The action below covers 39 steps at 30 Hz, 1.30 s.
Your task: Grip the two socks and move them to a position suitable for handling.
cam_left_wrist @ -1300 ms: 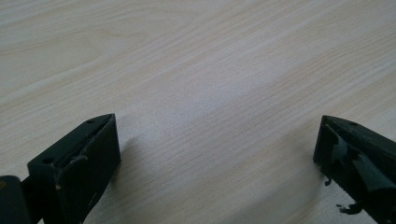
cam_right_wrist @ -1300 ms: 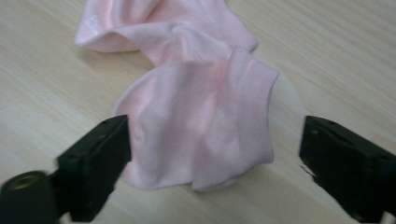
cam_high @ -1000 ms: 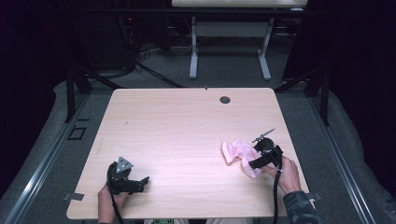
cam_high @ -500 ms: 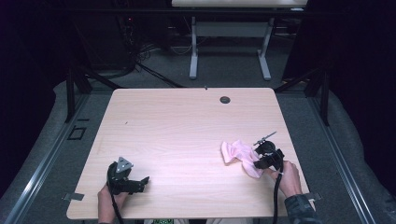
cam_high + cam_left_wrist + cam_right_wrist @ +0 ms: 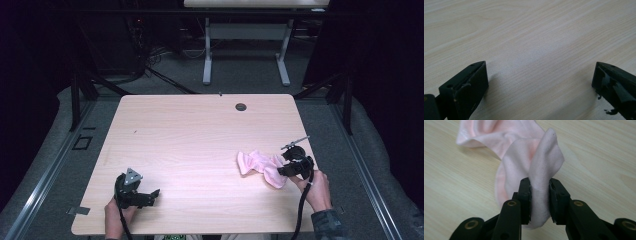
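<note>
The pink sock (image 5: 524, 165) is lying on the right side of the desk (image 5: 200, 140), and the right hand-held gripper (image 5: 540, 192) is now pinching a fold of it, its jaws having just been closing. That means the sock is caught and ready to lift. The left hand-held gripper (image 5: 134, 192) is resting wide open, holding nothing.

- A pale wood table (image 5: 200, 145) stands in the middle, with a round dark grommet (image 5: 241, 106) near its far edge.
- Grey carpet floor (image 5: 250, 80) surrounds it.
- A second table's white legs (image 5: 207, 55) stand beyond.
- Cables (image 5: 155, 70) lie on the floor at far left.
- Dark curtains (image 5: 380, 60) close in the sides.
- Metal rails (image 5: 45, 175) run along the floor.
</note>
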Each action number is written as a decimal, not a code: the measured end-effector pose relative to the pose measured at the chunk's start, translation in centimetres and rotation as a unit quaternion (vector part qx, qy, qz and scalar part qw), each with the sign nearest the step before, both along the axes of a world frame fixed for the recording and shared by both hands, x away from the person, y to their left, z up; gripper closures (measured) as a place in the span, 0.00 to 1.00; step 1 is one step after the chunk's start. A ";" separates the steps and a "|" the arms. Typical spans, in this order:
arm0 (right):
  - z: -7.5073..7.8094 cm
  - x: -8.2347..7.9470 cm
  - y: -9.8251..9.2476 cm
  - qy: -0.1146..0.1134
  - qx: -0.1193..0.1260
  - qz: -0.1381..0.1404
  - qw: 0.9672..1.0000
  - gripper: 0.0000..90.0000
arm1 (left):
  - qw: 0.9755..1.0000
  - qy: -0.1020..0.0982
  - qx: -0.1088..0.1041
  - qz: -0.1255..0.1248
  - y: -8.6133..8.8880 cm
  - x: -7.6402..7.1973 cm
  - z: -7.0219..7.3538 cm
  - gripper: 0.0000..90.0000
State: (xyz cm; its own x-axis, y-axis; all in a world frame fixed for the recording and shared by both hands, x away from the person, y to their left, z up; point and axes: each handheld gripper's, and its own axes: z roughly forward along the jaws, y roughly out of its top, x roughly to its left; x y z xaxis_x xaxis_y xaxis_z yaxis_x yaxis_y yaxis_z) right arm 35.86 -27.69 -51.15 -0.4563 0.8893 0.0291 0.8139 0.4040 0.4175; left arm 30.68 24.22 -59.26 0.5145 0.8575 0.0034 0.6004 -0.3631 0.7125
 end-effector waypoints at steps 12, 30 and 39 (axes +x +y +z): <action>4.1 -3.1 4.8 -0.027 0.043 0.081 0.995 0.81 | 1.000 0.000 0.000 0.000 0.0 0.0 0.0 0.00; 2.9 -5.3 12.6 0.016 0.097 0.195 0.976 0.81 | 1.000 0.000 0.000 0.000 0.0 0.0 0.0 0.00; -2.3 -5.7 16.3 0.062 0.058 0.223 0.971 0.80 | 1.000 0.000 0.000 0.000 0.0 0.0 0.0 0.00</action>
State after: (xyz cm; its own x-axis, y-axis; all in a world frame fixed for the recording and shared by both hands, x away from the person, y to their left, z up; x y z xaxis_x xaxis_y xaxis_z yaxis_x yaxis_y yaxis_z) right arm 30.14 -11.37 -53.46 -0.7817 0.5919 0.1965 0.6161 0.6838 0.3909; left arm 30.69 24.23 -59.26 0.5142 0.8577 0.0044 0.6000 -0.3633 0.7128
